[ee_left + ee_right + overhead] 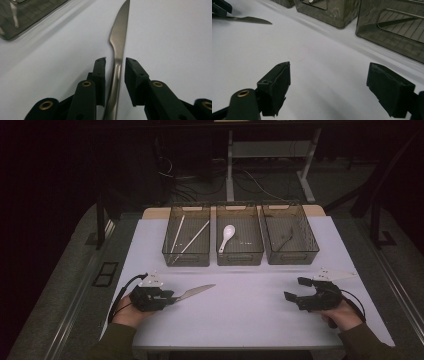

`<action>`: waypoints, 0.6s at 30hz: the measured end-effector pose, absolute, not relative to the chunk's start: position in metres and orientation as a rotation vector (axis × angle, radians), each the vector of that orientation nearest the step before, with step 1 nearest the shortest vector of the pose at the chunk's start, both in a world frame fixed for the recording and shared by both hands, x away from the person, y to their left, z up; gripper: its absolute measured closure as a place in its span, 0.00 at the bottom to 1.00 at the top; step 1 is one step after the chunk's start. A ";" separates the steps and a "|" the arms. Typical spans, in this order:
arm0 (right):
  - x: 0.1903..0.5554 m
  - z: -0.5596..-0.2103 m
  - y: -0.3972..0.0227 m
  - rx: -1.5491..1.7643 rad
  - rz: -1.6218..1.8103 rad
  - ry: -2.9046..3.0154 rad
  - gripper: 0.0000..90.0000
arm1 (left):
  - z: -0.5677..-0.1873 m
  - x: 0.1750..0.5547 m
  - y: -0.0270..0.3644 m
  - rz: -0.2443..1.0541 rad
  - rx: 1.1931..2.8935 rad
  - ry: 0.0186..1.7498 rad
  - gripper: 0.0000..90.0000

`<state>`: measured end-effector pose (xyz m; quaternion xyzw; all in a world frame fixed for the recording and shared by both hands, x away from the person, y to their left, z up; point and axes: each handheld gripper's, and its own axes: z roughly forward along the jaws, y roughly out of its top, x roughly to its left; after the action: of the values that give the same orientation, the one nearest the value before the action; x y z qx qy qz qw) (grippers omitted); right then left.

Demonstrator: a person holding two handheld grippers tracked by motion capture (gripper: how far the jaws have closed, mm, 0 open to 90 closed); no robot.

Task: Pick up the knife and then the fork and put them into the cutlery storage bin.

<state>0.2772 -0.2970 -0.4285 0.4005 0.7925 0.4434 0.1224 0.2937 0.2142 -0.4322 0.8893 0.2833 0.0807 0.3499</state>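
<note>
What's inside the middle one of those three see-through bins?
The middle bin holds one white spoon, bowl toward the far end, lying left of centre. A small dark speck sits to its right; too small to identify. The mesh-patterned front wall blurs the nearest strip of floor.

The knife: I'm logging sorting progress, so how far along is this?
Done: chopsticks lie in the left bin, a spoon in the middle bin. In hand: the left tongs straddle the knife on the table. Left: binning it; the right tongs are open.
</note>
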 end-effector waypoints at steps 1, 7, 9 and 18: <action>0.277 -0.429 -0.297 1.169 1.295 2.312 0.21 | -0.434 0.294 0.214 0.201 2.302 0.735 0.76; 0.277 -0.429 -0.297 1.167 1.299 2.313 0.21 | -0.441 0.294 0.215 0.205 2.324 0.714 0.79; 0.277 -0.429 -0.297 1.169 1.299 2.313 0.21 | -0.442 0.294 0.215 0.213 2.322 0.698 0.80; 0.278 -0.429 -0.296 1.160 1.300 2.320 0.21 | -0.442 0.298 0.214 0.181 2.335 0.679 0.87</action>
<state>0.2778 -0.2962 -0.4289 0.3969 0.7938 0.4449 0.1200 0.2975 0.2136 -0.4421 0.8991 0.2613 0.0695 0.3442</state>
